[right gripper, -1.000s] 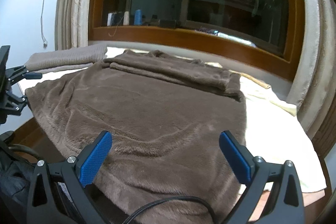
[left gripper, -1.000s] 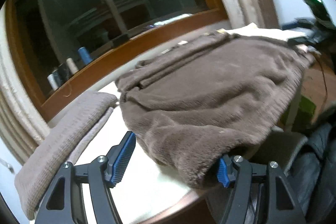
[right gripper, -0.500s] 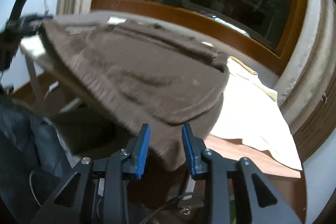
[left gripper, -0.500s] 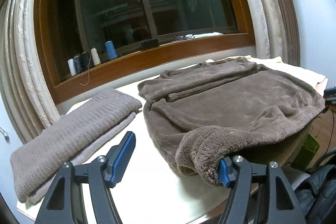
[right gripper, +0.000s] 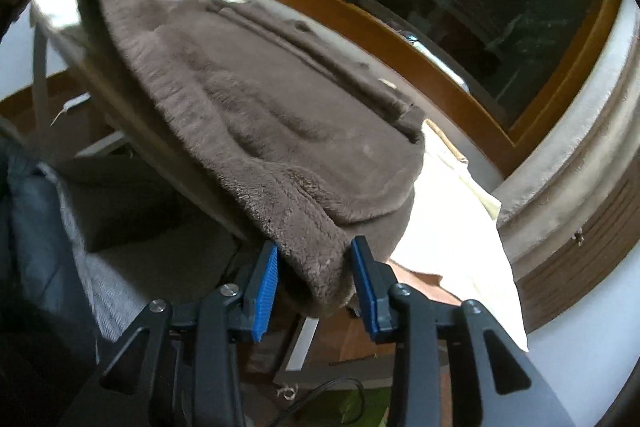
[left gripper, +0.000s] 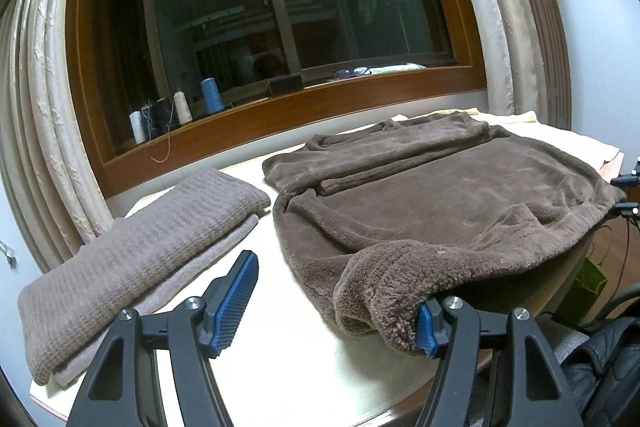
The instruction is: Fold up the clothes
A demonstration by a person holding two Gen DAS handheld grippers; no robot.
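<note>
Brown fleece garment (left gripper: 452,211) spread on table (left gripper: 296,367), hem overhanging near edge. Right gripper (right gripper: 316,283) jaws, just opened slightly, straddle right hem corner; grip uncertain. Left gripper (left gripper: 332,303) open, corner draped on one finger. Risk: plush corner slipping during lift.

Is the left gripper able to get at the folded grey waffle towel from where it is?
Probably yes. The folded grey waffle towel lies in the open on the white table cover, just left of the left gripper, nothing between. But the fluffy brown sweater hem rests against its right jaw.
</note>
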